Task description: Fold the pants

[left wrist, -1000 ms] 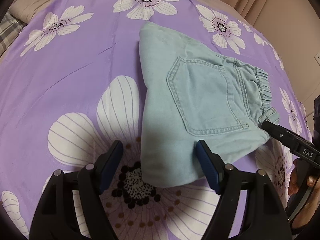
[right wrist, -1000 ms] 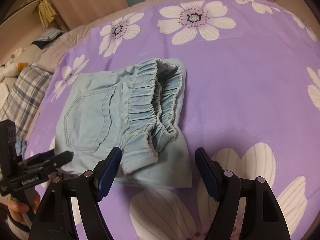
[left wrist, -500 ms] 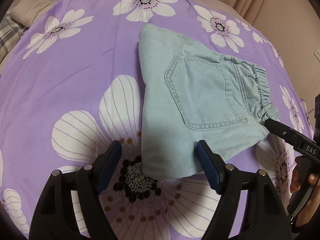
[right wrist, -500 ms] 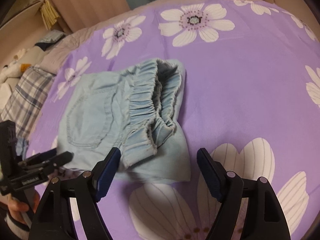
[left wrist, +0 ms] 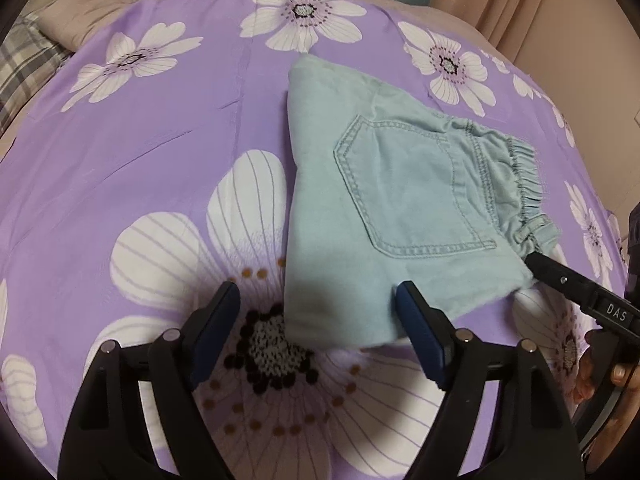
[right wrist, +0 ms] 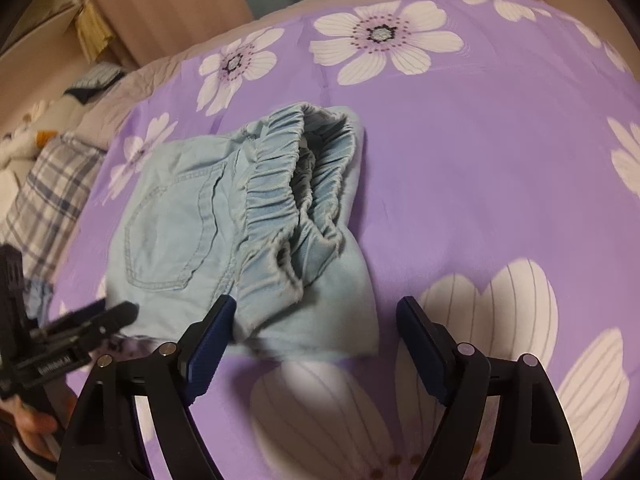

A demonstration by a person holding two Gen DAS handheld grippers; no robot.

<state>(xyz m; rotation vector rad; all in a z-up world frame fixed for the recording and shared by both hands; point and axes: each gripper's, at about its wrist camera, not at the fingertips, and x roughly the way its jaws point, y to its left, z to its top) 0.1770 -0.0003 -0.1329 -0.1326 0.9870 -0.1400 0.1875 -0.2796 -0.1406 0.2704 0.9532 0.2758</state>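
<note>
Opening both jaws, you hold nothing; the folded pants (left wrist: 384, 216) lie just ahead of them on the bed (left wrist: 160, 140), so withdraw without dragging.

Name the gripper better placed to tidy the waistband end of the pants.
Right. The right gripper hangs open, jaws widening, directly before the elastic waistband; the left gripper faces the pants' opposite folded end.

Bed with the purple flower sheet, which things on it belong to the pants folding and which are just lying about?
Part of the job:
- folded light-blue denim pants
- left gripper, jaws open near the pants' near edge
- right gripper, jaws opening at the waistband end
- purple flower sheet, the folding surface

Just lying about:
- plaid pillow
- curtains
</note>
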